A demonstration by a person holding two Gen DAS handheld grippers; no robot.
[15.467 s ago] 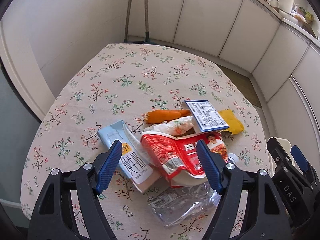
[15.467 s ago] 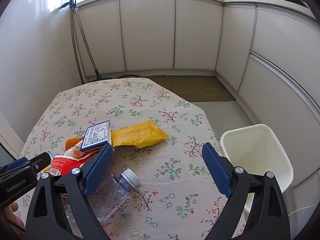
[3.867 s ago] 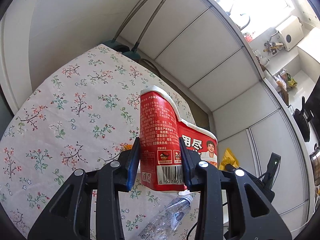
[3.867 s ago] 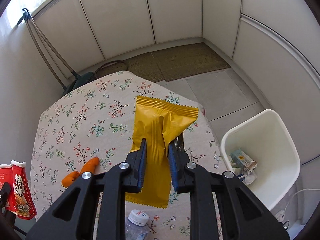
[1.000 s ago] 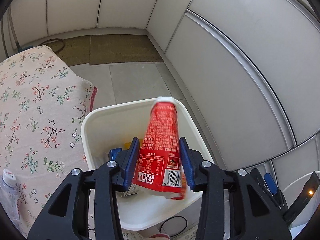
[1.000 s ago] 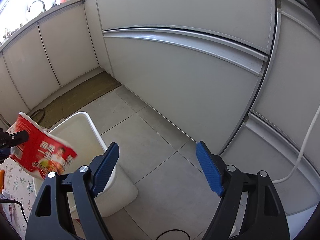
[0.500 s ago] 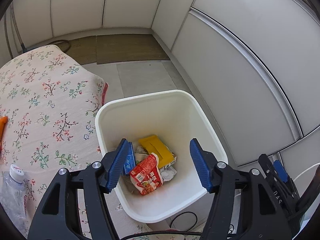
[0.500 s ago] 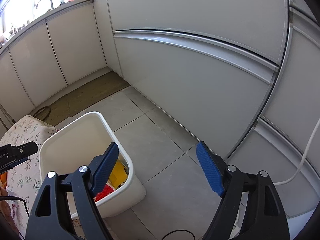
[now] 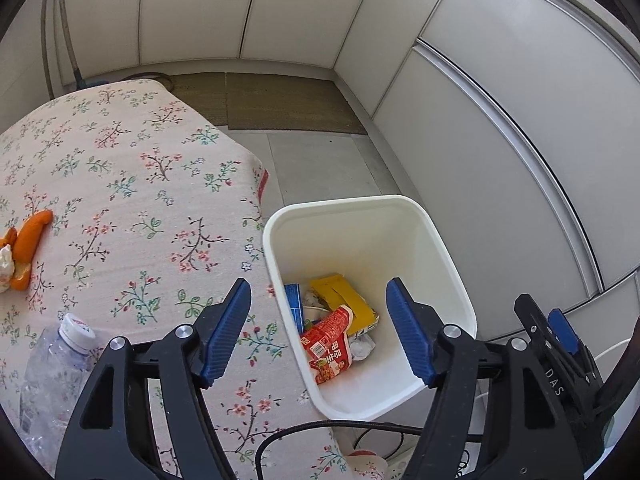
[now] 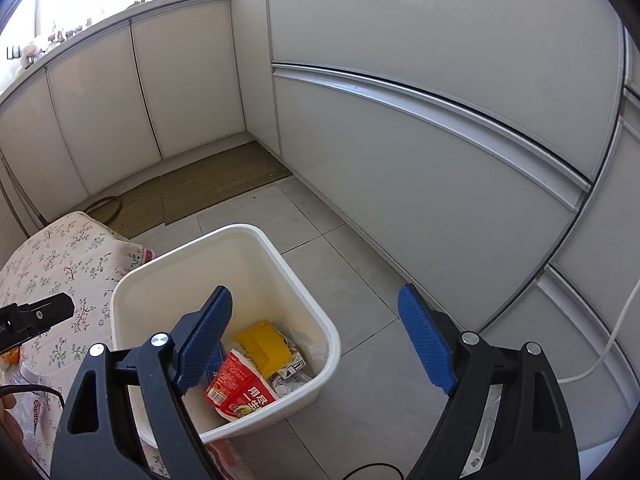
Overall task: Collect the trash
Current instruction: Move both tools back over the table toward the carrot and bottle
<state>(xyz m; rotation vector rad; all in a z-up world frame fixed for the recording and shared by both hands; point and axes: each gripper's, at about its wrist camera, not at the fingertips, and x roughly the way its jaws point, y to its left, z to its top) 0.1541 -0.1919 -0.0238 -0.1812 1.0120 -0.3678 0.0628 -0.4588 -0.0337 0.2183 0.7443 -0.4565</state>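
Note:
The white bin (image 9: 352,206) stands on the floor beside the table and also shows in the right wrist view (image 10: 304,288). In it lie the red noodle cup (image 9: 330,342), which also shows in the right wrist view (image 10: 240,390), the yellow wrapper (image 9: 344,296), a blue packet (image 9: 294,304) and crumpled paper. My left gripper (image 9: 318,330) is open and empty above the bin's near edge. My right gripper (image 10: 316,342) is open and empty over the bin's right side. A clear plastic bottle (image 9: 60,364) and orange peel (image 9: 26,244) lie on the floral tablecloth (image 9: 132,200).
White cabinet fronts (image 10: 420,120) line the walls around the tiled floor (image 10: 360,280). A brown mat (image 9: 276,102) lies by the far cabinets. Mop handles (image 9: 66,32) lean at the far left. A black cable (image 9: 340,426) runs below the bin. A white cord (image 10: 600,360) lies at right.
The red noodle cup dropped from my left gripper into the bin about a second ago. Since then both views have swung left, bringing more of the table and bin into sight.

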